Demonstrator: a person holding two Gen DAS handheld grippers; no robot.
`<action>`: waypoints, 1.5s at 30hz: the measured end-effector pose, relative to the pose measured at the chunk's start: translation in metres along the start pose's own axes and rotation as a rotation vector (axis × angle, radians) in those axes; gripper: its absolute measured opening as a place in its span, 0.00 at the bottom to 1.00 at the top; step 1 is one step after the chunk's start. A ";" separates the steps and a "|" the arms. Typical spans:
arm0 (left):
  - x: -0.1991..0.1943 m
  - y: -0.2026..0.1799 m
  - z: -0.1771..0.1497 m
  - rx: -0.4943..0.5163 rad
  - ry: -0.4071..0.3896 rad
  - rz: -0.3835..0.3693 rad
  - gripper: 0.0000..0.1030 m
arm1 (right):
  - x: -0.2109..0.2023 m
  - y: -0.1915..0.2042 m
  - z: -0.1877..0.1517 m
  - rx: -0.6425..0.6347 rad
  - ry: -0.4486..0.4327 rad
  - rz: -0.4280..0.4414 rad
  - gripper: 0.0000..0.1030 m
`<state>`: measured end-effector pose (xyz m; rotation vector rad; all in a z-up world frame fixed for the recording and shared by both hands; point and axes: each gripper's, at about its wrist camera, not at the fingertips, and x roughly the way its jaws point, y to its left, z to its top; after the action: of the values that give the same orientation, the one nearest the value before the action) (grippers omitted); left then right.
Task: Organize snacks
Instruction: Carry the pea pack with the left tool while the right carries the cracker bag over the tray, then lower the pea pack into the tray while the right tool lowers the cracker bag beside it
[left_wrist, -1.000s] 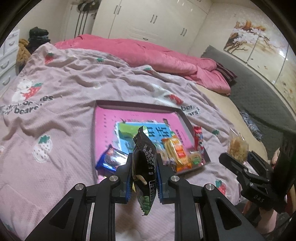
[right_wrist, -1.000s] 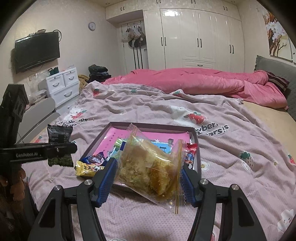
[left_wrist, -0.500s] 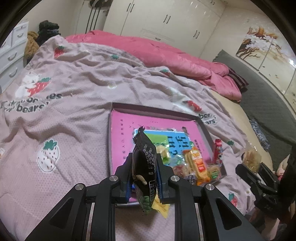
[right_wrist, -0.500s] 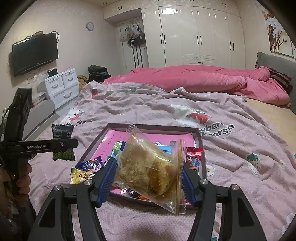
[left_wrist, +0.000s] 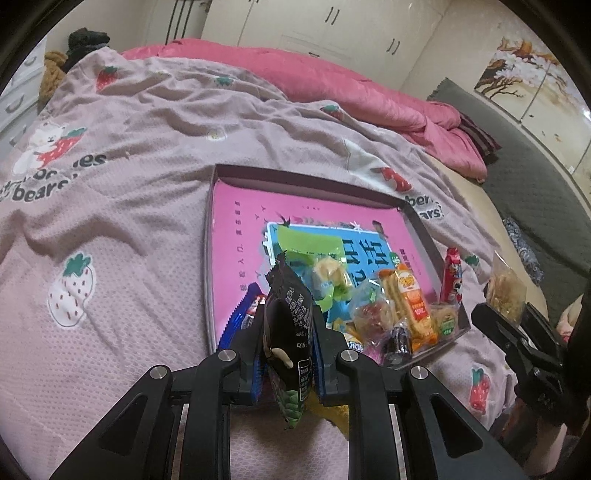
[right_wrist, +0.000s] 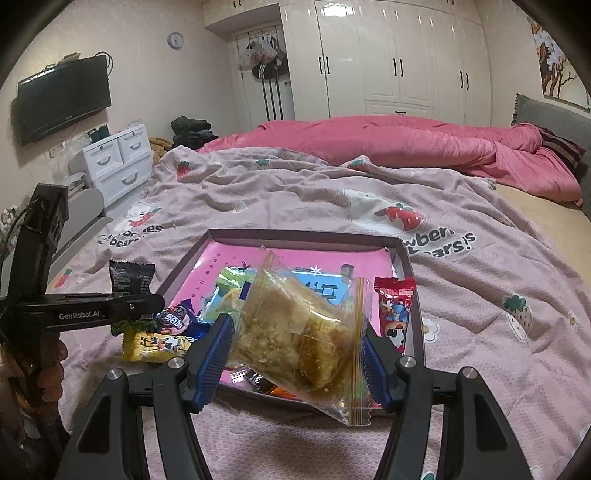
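Black crinkly snack packet (left_wrist: 290, 325), upright, pinched narrow between the left gripper (left_wrist: 289, 350) pads at the shallow tray's (left_wrist: 314, 177) near-left edge. Right gripper (right_wrist: 299, 354) clamps a clear zip bag (right_wrist: 303, 332) of crumbly golden pastry above the tray's near rim. Only the right view shows the yellow wrapper (right_wrist: 155, 345) on the blanket (right_wrist: 480, 295); the left shows orange biscuits (left_wrist: 410, 302).

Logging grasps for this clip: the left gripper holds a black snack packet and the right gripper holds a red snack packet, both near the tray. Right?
Not quite. The right gripper holds a clear zip bag of crumbly pastry, as the right wrist view shows; the red packet lies by the tray. The left gripper does hold the black snack packet.
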<state>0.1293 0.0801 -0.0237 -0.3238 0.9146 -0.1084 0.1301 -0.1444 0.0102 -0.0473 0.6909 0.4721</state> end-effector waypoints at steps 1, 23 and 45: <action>0.002 -0.001 -0.001 0.001 0.004 0.003 0.20 | 0.003 -0.001 0.000 0.001 0.005 -0.003 0.63; 0.023 -0.016 -0.008 0.038 0.045 -0.009 0.20 | 0.050 0.004 -0.002 -0.029 0.087 -0.031 0.63; 0.028 -0.018 -0.007 0.049 0.054 -0.013 0.20 | 0.072 0.002 -0.006 -0.037 0.141 -0.068 0.63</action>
<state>0.1415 0.0554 -0.0431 -0.2823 0.9617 -0.1518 0.1736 -0.1146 -0.0393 -0.1399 0.8165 0.4187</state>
